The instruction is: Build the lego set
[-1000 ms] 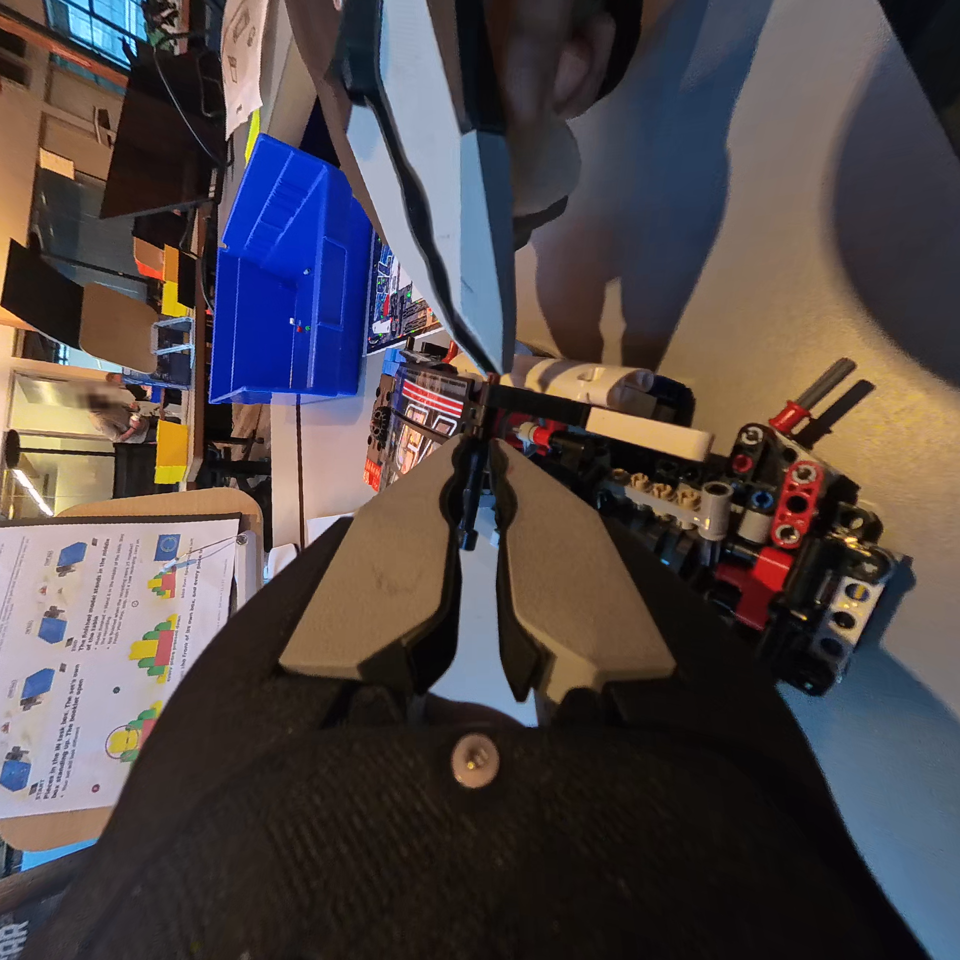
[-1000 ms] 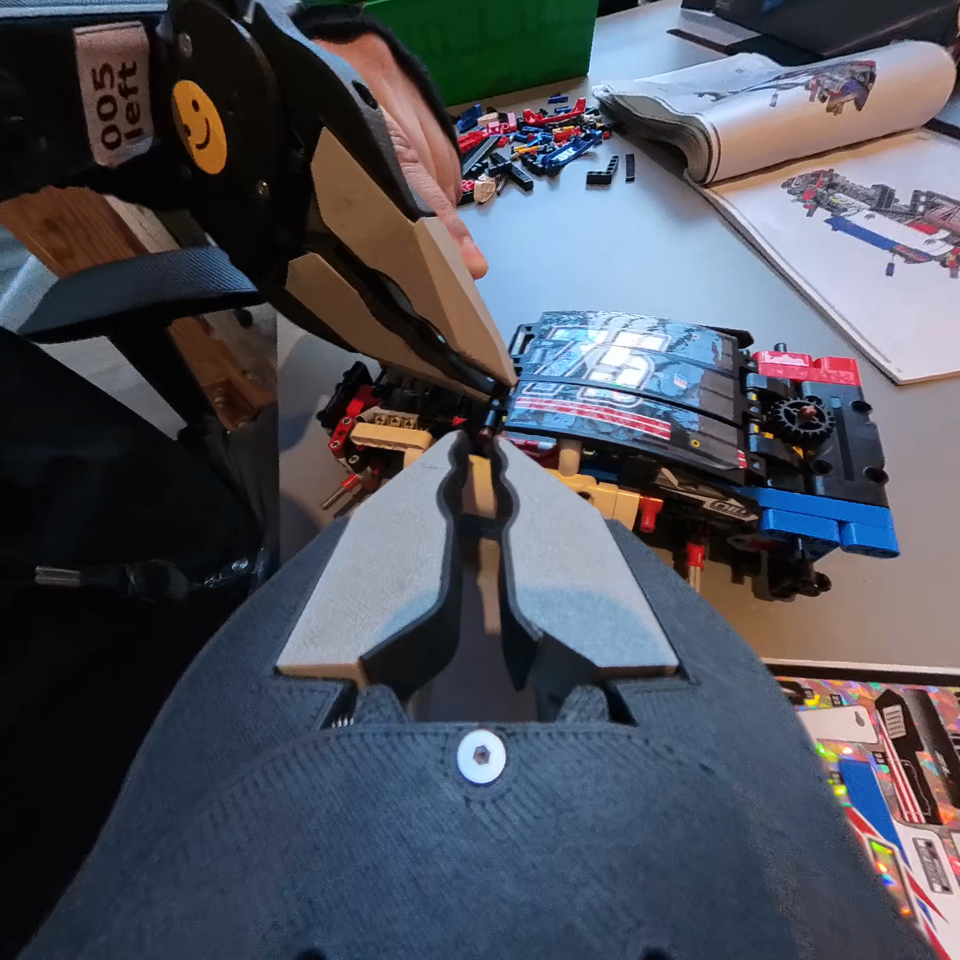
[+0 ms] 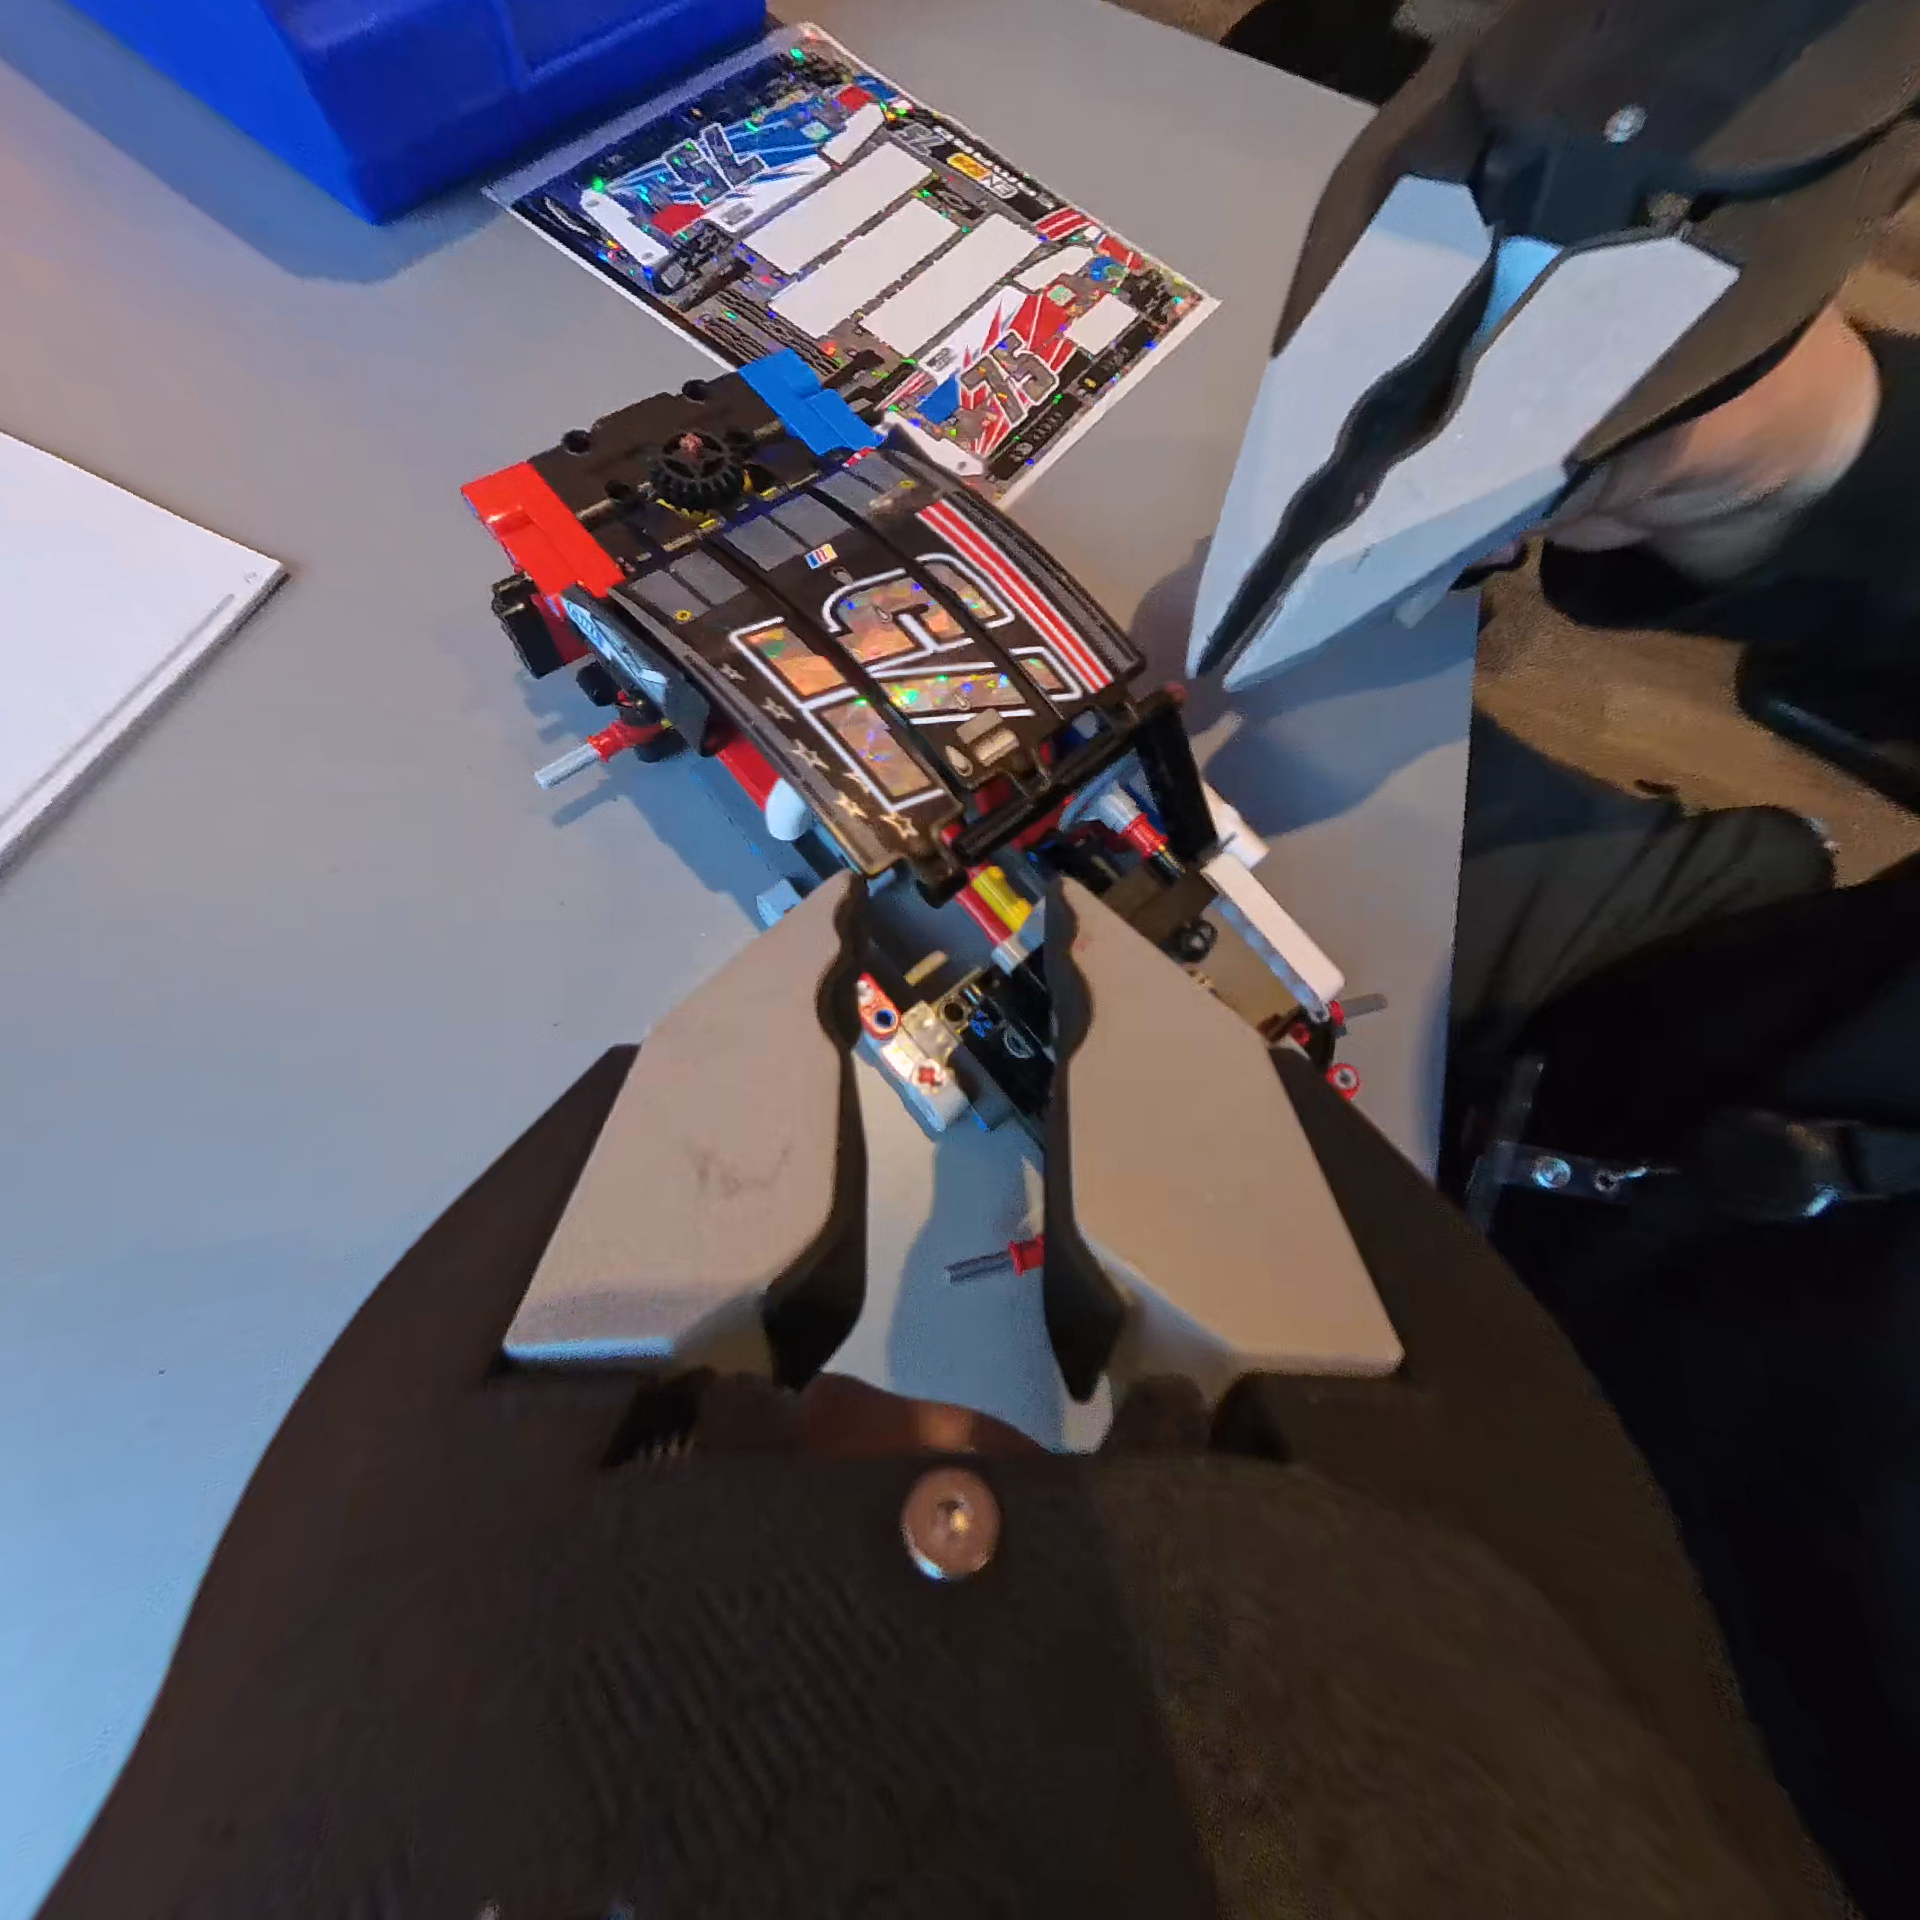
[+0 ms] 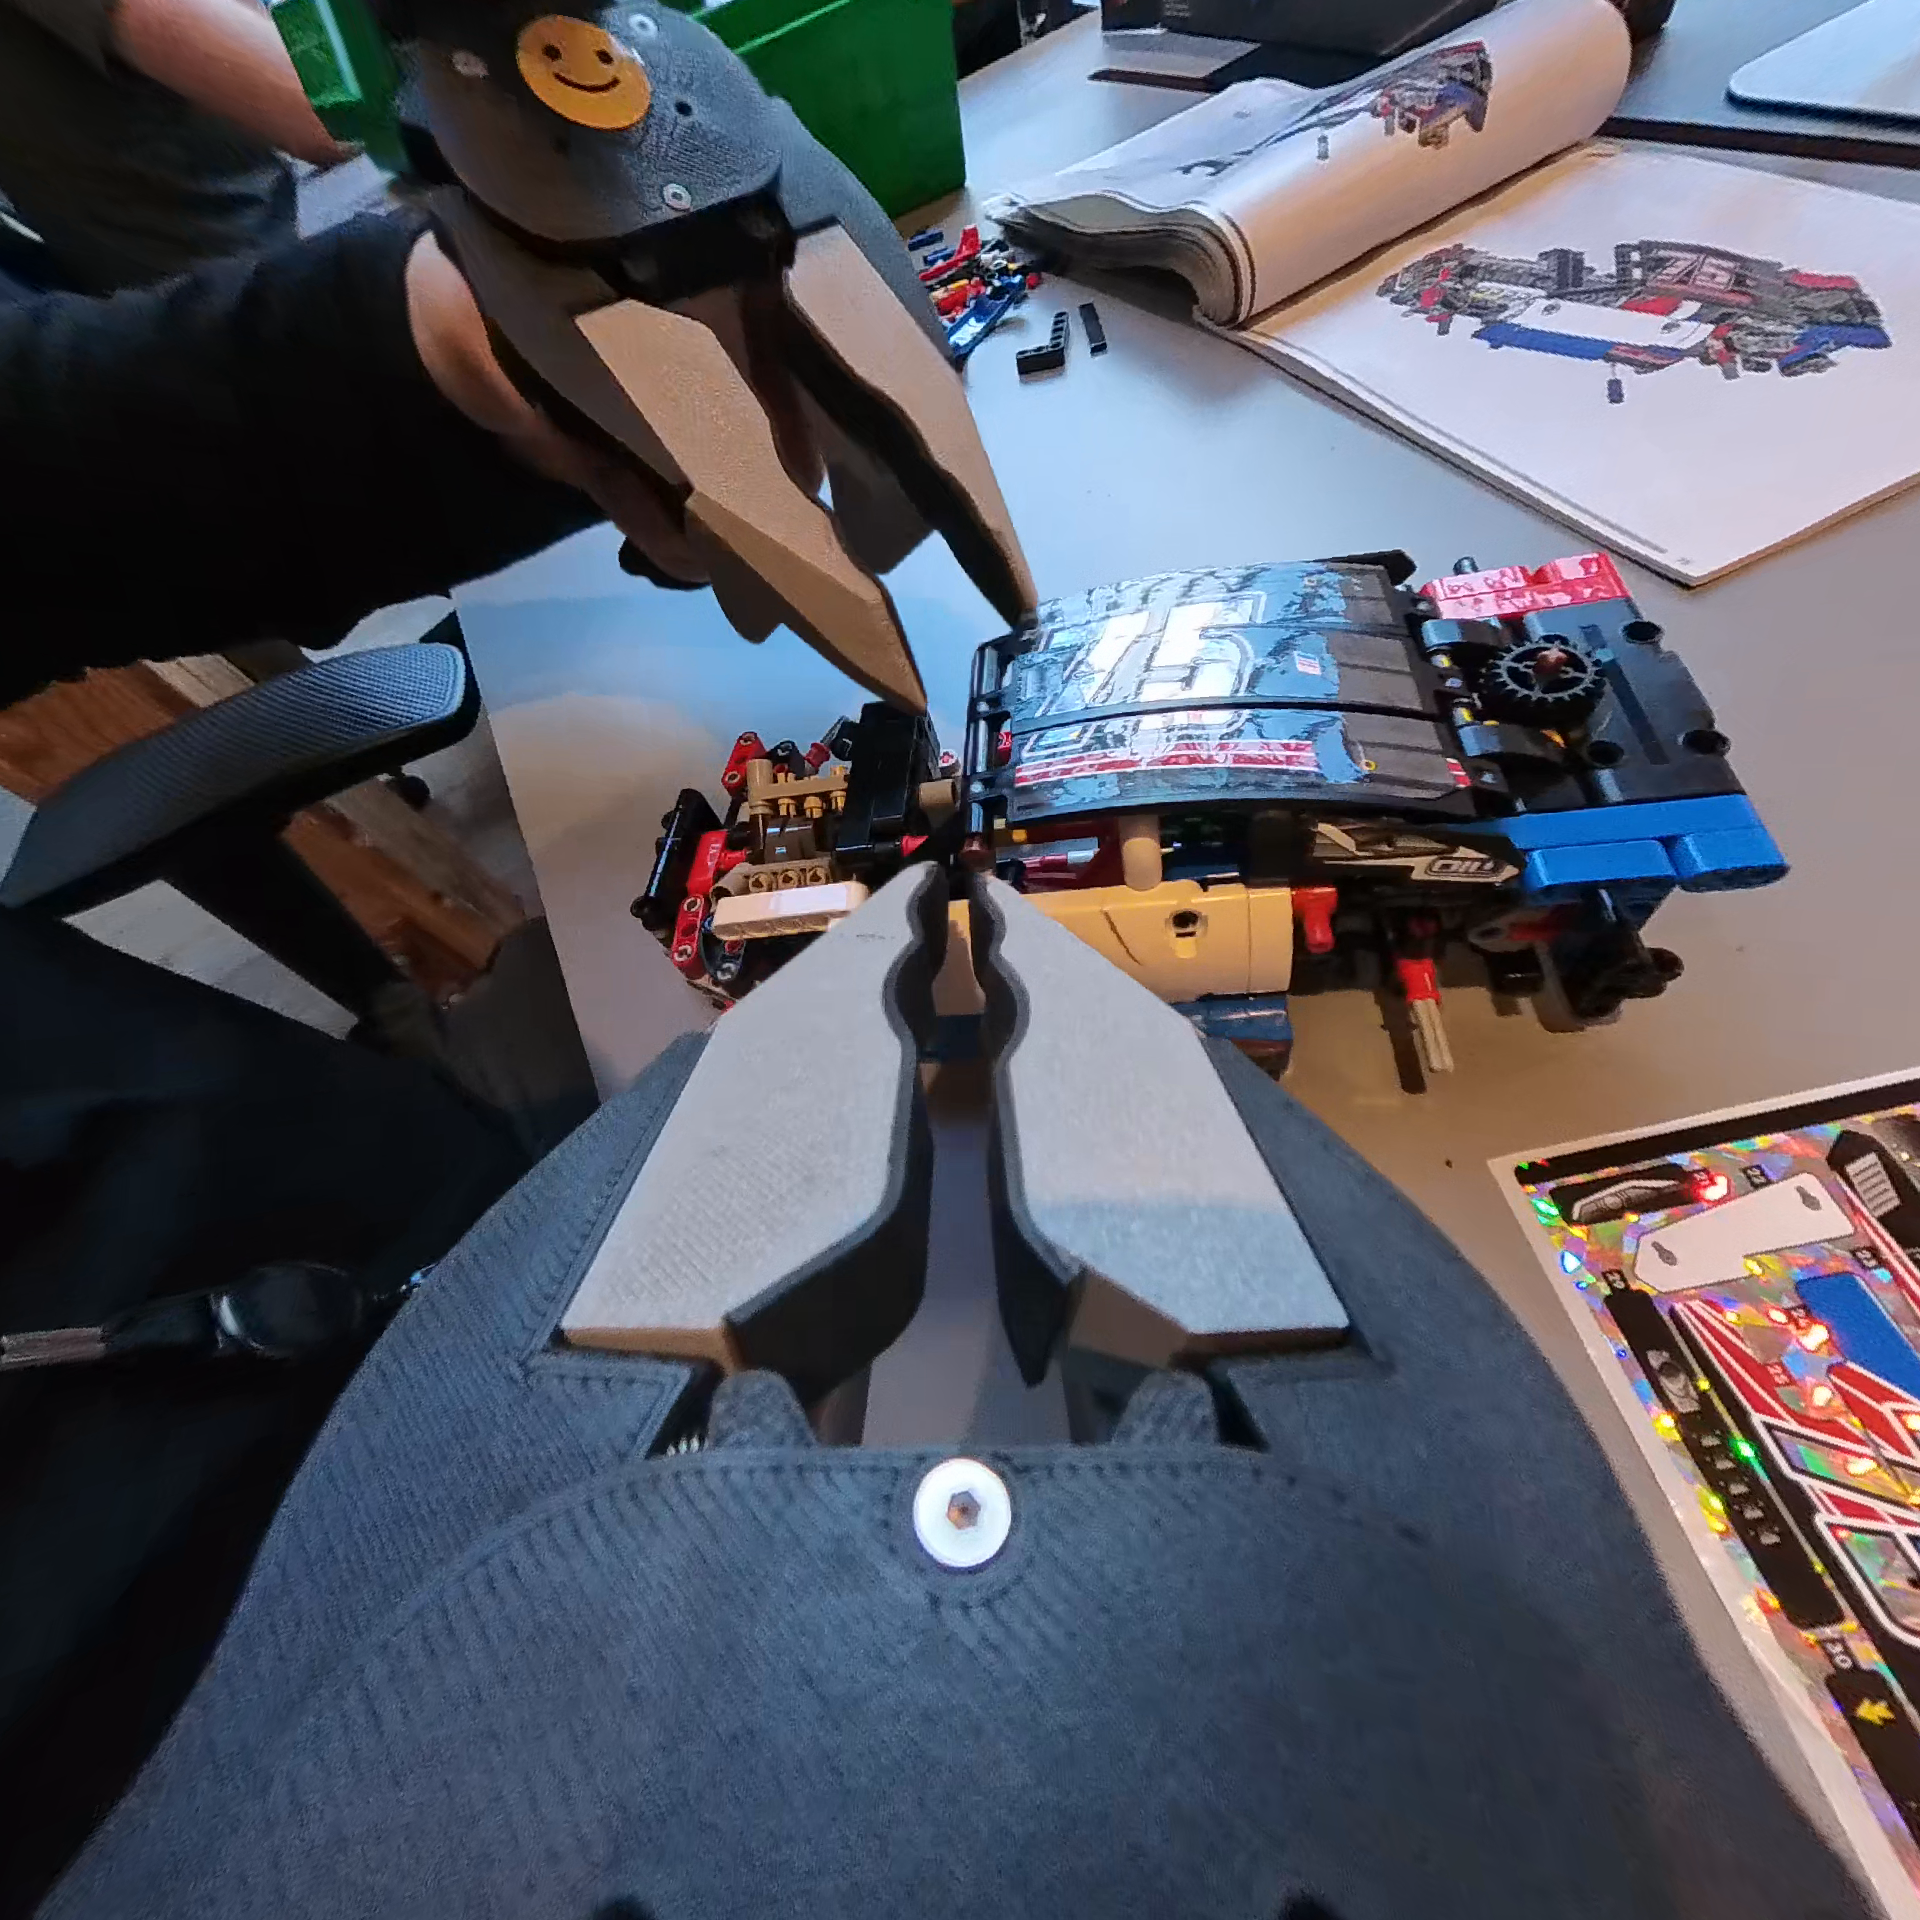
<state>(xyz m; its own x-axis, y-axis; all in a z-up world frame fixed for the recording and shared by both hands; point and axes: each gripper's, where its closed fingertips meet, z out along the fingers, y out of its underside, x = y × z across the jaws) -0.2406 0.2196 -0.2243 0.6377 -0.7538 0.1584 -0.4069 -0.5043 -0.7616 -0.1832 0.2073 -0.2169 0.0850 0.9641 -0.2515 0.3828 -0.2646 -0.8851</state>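
- Car [image 3: 831, 665] sits mid-frame on table [image 3: 260, 935]; sticker sheet [image 3: 862, 239] upper centre.
- Left gripper [image 3: 951, 904]: jaws apart, empty, tips over car's near end.
- Right gripper [image 4: 961, 883]: jaws nearly together, nothing visibly pinched.
- Likely light, rigid, but pinned joints pop apart.
- Hold by the chassis, not the stickered roof panel [image 4: 1195, 707].
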